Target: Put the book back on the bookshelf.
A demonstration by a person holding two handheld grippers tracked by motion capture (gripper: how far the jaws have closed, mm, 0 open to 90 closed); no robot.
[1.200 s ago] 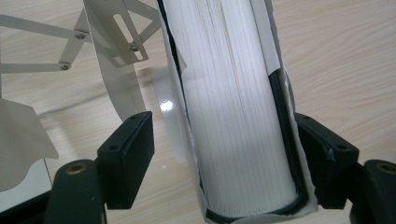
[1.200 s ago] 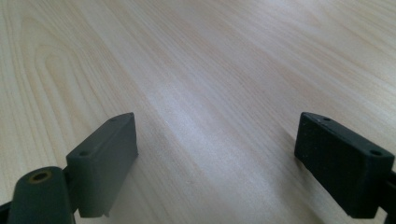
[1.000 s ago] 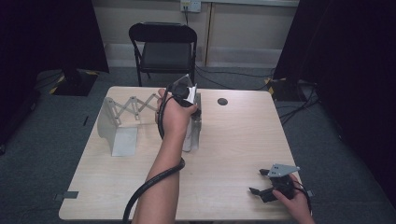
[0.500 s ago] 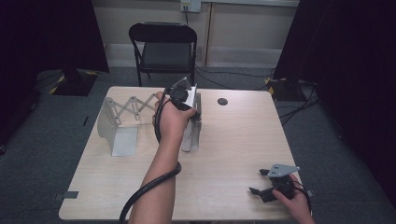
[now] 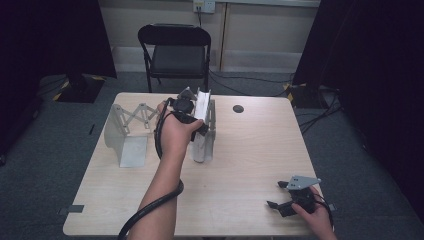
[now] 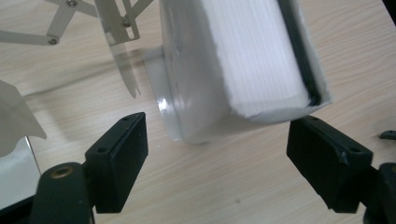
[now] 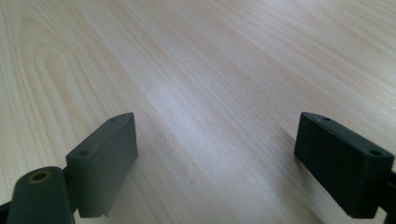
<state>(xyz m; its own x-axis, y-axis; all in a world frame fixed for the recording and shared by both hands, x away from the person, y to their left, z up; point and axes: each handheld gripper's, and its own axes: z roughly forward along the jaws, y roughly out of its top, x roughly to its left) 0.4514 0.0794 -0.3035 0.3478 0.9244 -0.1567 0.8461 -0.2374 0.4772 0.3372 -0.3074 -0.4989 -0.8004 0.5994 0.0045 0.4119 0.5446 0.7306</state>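
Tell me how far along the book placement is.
Looks done: the white book stands against the expandable metal bookend rack. In hand: the left gripper has just been opening, its fingers clear of the book. Left: backing away; the right gripper rests idle, open.

White block's [image 6: 252, 56] top beyond frame edge

On the pale wooden worktop [image 5: 240, 165], the folding silver metal scissor-arm rack [image 5: 126, 131] stands at nine o'clock of the upright white block in its clear holder [image 5: 202, 125]; the black folding chair [image 5: 176, 50] stands behind, at twelve o'clock.
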